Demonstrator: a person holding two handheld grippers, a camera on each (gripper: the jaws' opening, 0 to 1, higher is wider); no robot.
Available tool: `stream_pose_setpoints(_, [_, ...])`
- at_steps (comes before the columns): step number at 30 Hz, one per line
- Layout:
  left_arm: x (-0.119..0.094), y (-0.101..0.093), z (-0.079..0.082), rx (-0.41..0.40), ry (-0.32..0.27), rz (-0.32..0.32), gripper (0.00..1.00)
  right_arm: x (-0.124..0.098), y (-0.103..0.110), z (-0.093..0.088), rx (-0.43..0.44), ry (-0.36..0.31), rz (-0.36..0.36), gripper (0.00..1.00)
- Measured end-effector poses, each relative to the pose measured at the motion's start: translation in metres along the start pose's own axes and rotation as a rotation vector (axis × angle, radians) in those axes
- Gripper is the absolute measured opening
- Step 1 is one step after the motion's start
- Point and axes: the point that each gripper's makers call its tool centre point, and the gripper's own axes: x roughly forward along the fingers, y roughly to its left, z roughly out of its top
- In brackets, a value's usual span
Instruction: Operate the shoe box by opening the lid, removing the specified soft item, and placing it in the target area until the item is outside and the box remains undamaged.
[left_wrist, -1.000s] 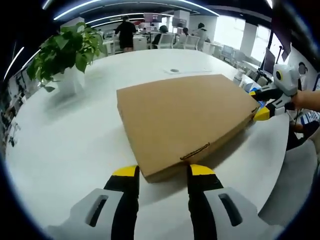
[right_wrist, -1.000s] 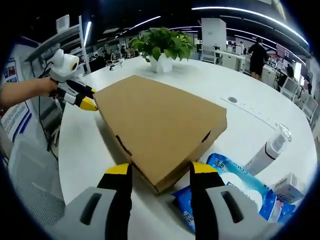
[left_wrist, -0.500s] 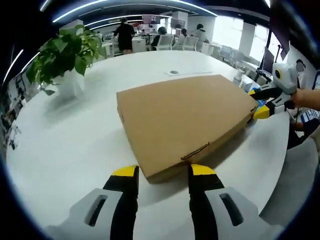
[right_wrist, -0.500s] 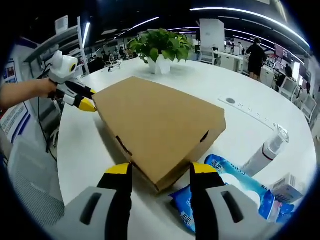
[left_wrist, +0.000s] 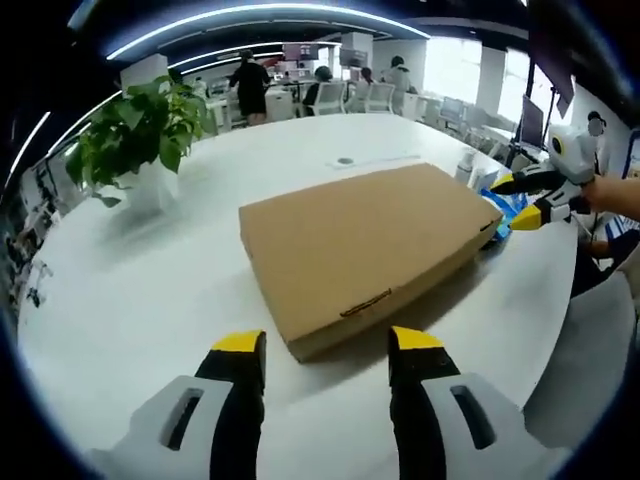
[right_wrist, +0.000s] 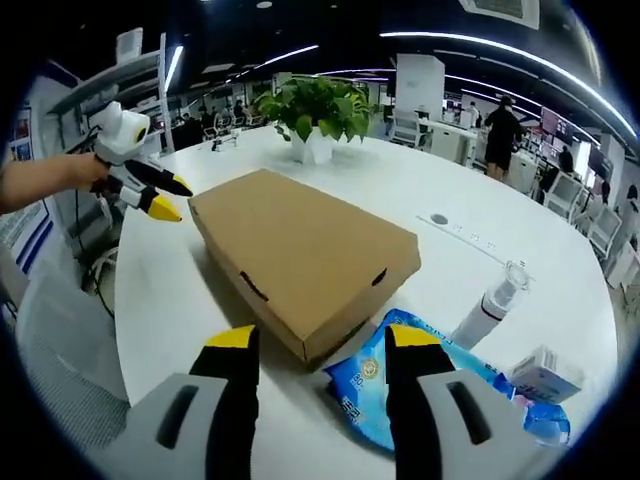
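Both jaw pairs gape, holding nothing: my left gripper and right gripper each face the closed shoe box at twelve o'clock on the white table.

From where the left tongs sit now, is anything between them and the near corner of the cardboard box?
Nothing visible. Bare white table lies between the open left tongs and the closed brown cardboard shoe box. The blue wipes packet lies at the opposite corner, by the right tongs.
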Motion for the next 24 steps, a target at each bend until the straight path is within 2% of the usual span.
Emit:
stream_pose_setpoints(9, [-0.021,-0.030,0.001,-0.001,-0.047,-0.009,0.58,-0.041,-0.015,-0.009,0.072,-0.038,-0.078,0.55])
stream_pose_setpoints(13, [-0.031,-0.042,0.004,0.019,-0.072,0.003,0.65,-0.062,-0.021,-0.019,0.063,-0.034,-0.127,0.57])
stream_pose_setpoints(19, [-0.045,-0.059,0.009,0.023,-0.105,-0.003,0.68,-0.092,-0.024,-0.036,0.080,-0.024,-0.181,0.62])
stream_pose_setpoints(24, [-0.050,-0.070,0.007,0.023,-0.108,-0.016,0.74,-0.115,-0.022,-0.042,0.077,-0.032,-0.224,0.67])
